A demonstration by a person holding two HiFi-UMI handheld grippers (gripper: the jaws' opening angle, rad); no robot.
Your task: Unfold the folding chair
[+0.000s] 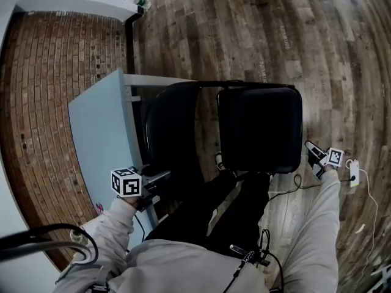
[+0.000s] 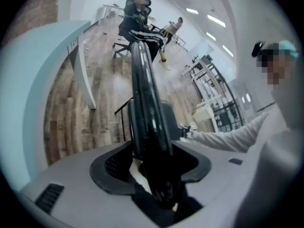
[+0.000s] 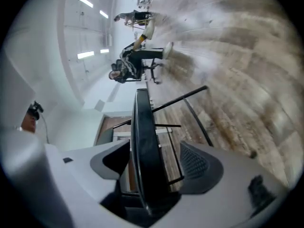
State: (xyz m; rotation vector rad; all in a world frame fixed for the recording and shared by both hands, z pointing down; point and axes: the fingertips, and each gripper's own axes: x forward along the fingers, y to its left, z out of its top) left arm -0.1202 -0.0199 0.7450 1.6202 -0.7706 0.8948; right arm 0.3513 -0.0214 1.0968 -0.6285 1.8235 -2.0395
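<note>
The black folding chair (image 1: pixel 259 127) stands on the wooden floor just in front of me, with one padded panel to the right and another darker panel (image 1: pixel 171 133) to the left. My left gripper (image 1: pixel 160 179) is at the near edge of the left panel. In the left gripper view that padded edge (image 2: pixel 147 108) runs between the jaws of the left gripper (image 2: pixel 154 167), with gaps showing beside it. My right gripper (image 1: pixel 311 151) is at the right panel's side. There the panel's edge (image 3: pixel 142 141) lies between the wide jaws of the right gripper (image 3: pixel 154 167), clear of the right pad (image 3: pixel 197 163).
A light-blue tabletop (image 1: pixel 101 133) stands close on the chair's left, over a brick-patterned floor (image 1: pixel 55 102). A small white device with a cable (image 1: pixel 354 173) lies on the wood floor by my right hand. People sit on office chairs (image 2: pixel 140 20) far off.
</note>
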